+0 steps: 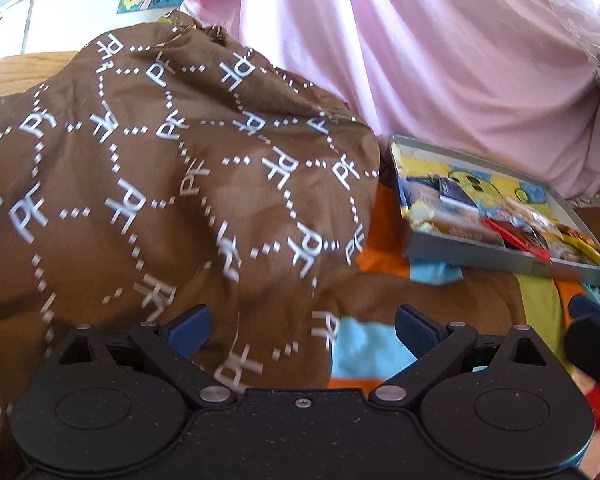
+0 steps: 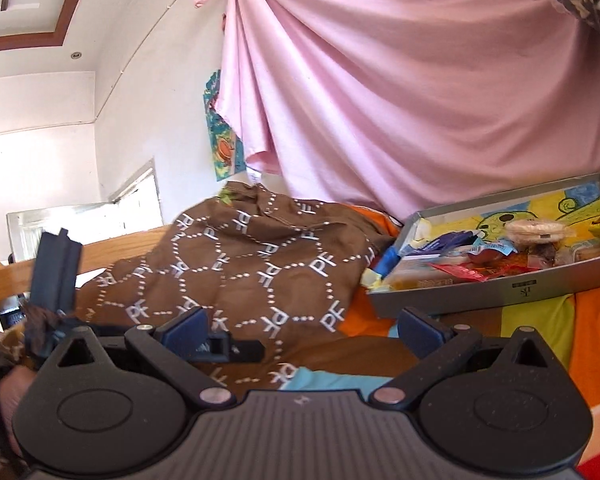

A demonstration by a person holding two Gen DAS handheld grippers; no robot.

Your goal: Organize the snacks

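Left tool [image 1: 303, 326]: matte black body, blue rubbery pads, fingers spread wide, nothing between them. It hovers low over a rumpled brown cloth [image 1: 160, 184] printed with white dotted hexagons and "PF" letters; the near folds are blurred.

Right tool [image 2: 303, 328]: same build, ribbed grey plate at its base, fingers likewise apart and empty. The other tool's blue finger shows at the left edge of the right wrist view.

Beneath both: a bed cover [image 2: 540, 320] in flat blocks of orange, light blue and yellow-green.

Ahead and to the right, resting on that cover just beside the brown cloth: a shallow rectangular grey box [image 2: 512, 294], cardboard-looking, its floor lined with a yellow cartoon print. The snacks [image 2: 500, 252] lie heaped in its right half: crinkled foil and plastic wrappers in red, blue and gold, and a round pale biscuit pack [image 2: 534, 228] in clear film. Individual labels too small to read.

Behind: draped pink curtain [image 1: 440, 60], soft vertical folds; wooden bed rail [image 2: 132, 246] at left.
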